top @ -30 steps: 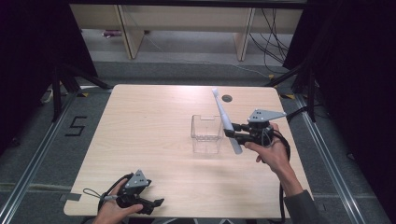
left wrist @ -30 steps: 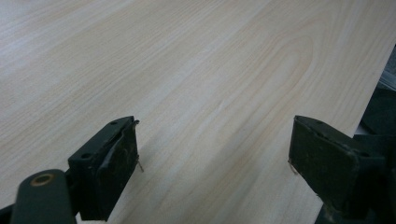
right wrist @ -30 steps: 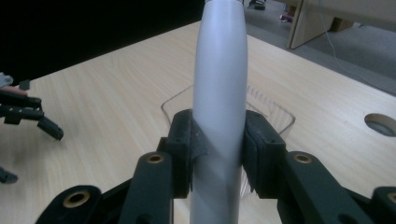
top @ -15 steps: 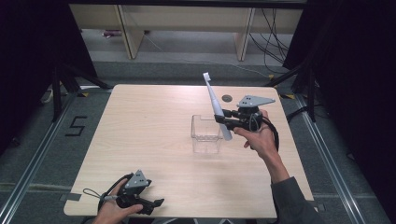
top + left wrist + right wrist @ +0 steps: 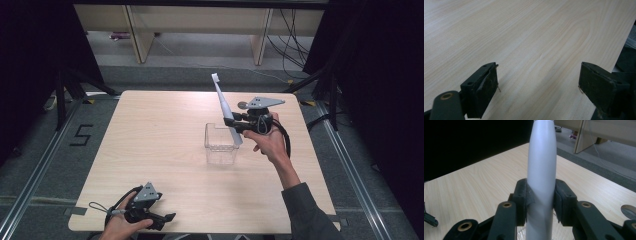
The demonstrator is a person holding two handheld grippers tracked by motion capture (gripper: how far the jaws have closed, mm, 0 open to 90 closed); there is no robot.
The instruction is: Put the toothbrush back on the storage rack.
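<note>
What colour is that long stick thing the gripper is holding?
The toothbrush handle is plain white, clearest in the right gripper view.

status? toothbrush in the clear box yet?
Done: the right gripper is clamped on the white electric toothbrush and has it off the table. In hand: it hangs tilted, lower end at the rim of the clear box. Left: lower it in and release. The left gripper rests open at the near edge.
</note>
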